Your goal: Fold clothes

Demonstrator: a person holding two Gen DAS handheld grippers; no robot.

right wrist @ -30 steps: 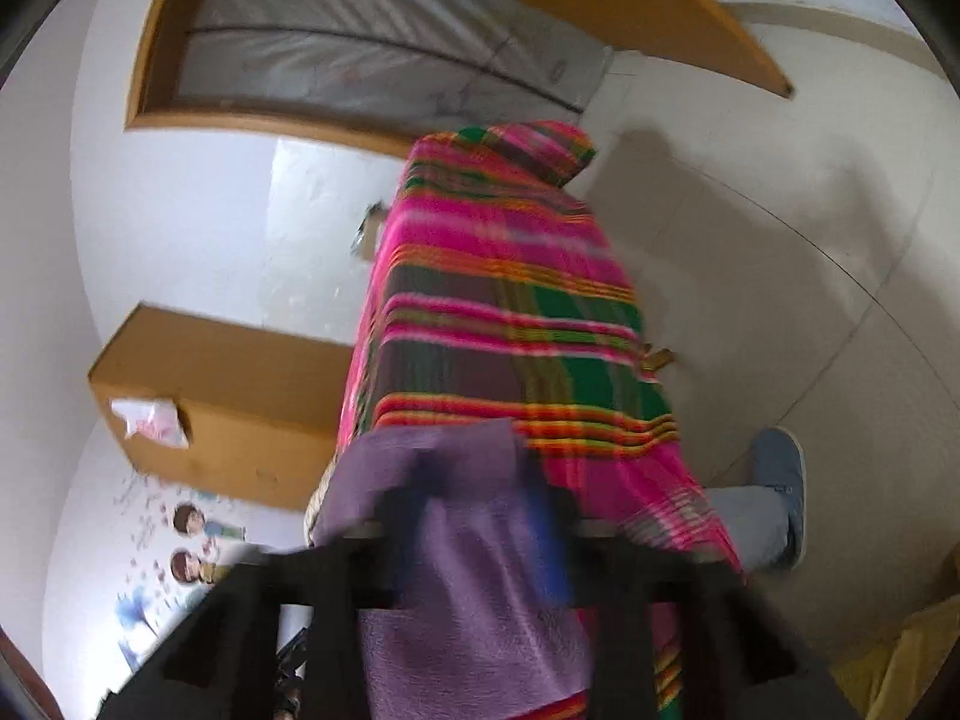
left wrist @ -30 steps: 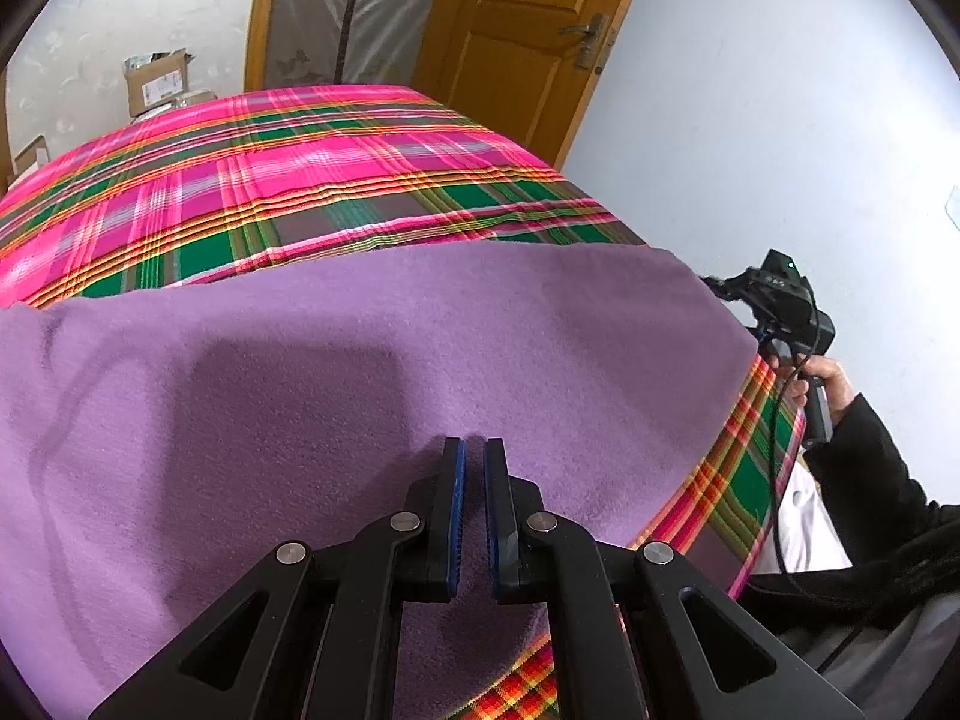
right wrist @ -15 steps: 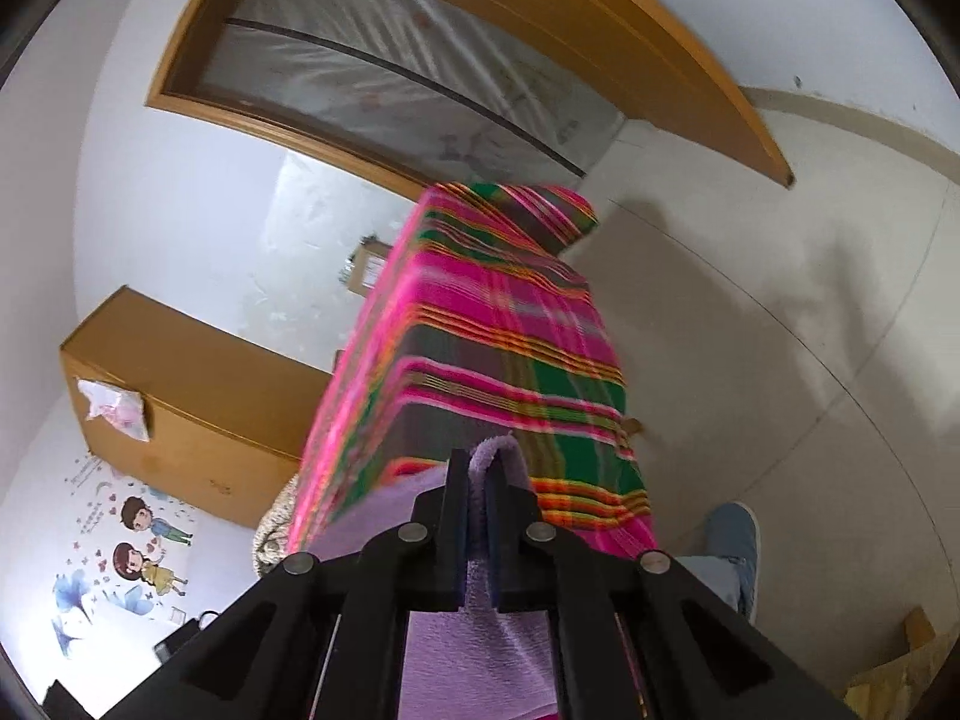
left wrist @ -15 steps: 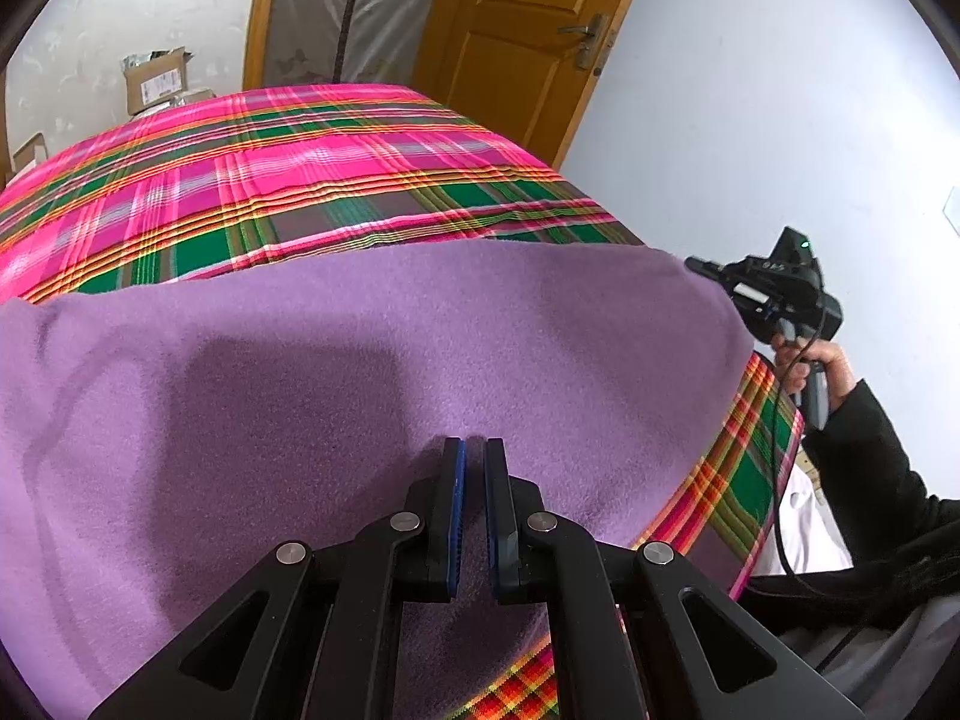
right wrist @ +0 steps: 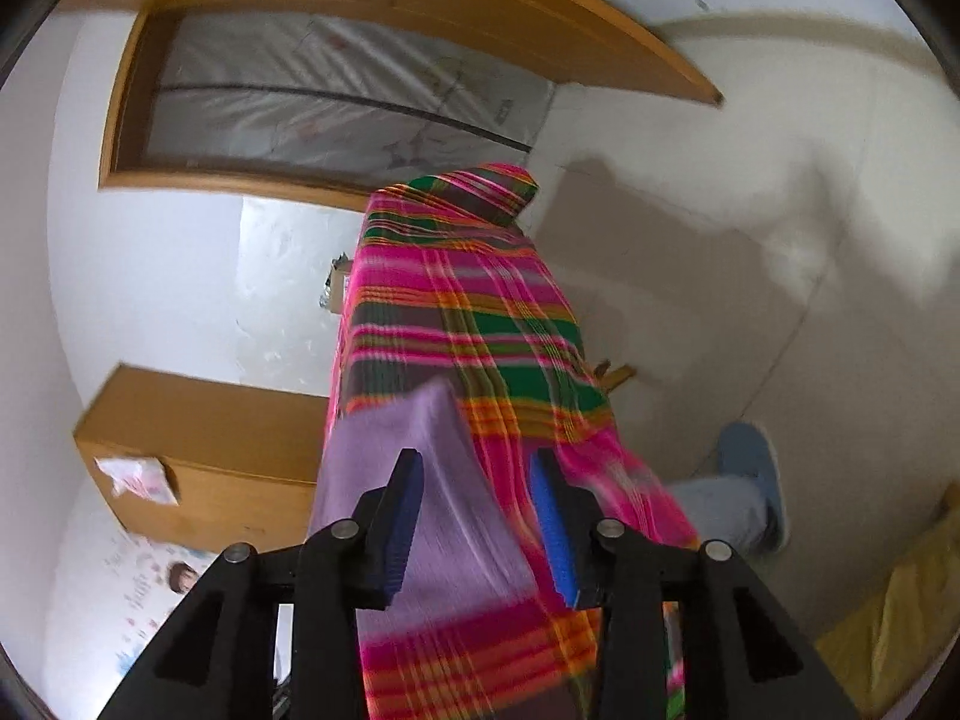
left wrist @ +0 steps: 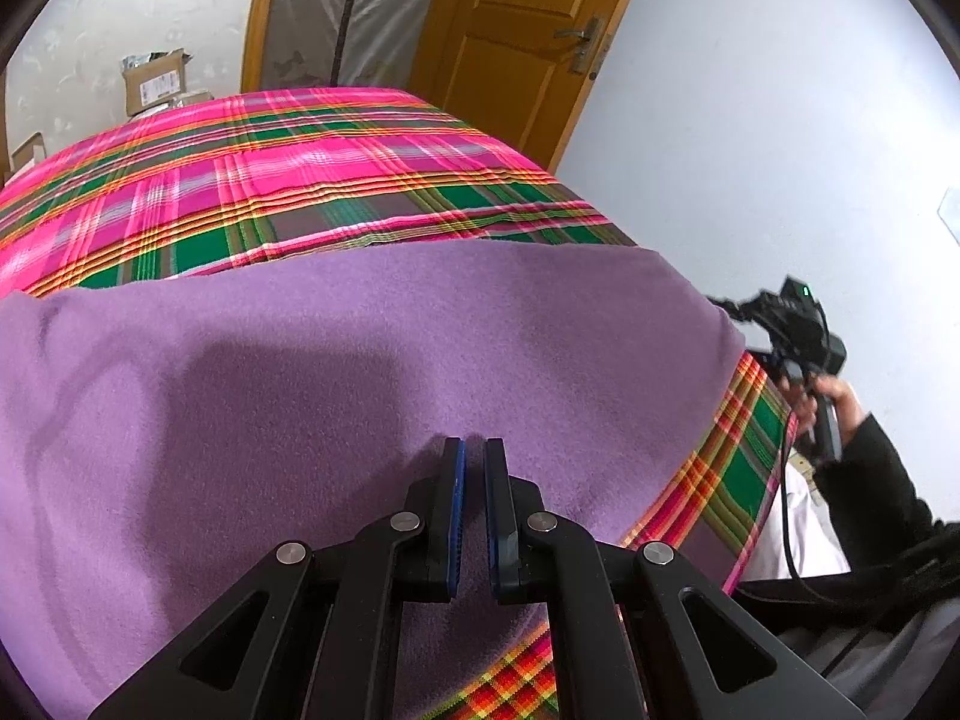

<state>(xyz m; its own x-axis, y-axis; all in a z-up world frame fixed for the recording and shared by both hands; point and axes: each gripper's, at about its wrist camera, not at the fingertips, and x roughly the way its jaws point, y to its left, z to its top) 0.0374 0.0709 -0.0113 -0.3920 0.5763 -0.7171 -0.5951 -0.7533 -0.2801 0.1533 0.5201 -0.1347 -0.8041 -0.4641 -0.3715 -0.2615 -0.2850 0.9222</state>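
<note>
My left gripper (left wrist: 471,462) clenched on purple cloth (left wrist: 336,372); my right gripper (right wrist: 477,468) opening, releasing its corner. Fold laid on plaid table (left wrist: 252,180); next, regrasp for second fold.

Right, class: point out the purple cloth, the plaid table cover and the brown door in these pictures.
purple cloth (left wrist: 336,360): left wrist view, on its flat middle.
plaid table cover (left wrist: 288,180): left wrist view, on the bare pink part beyond the cloth.
brown door (left wrist: 516,60): left wrist view, on its panel left of the handle.
</note>
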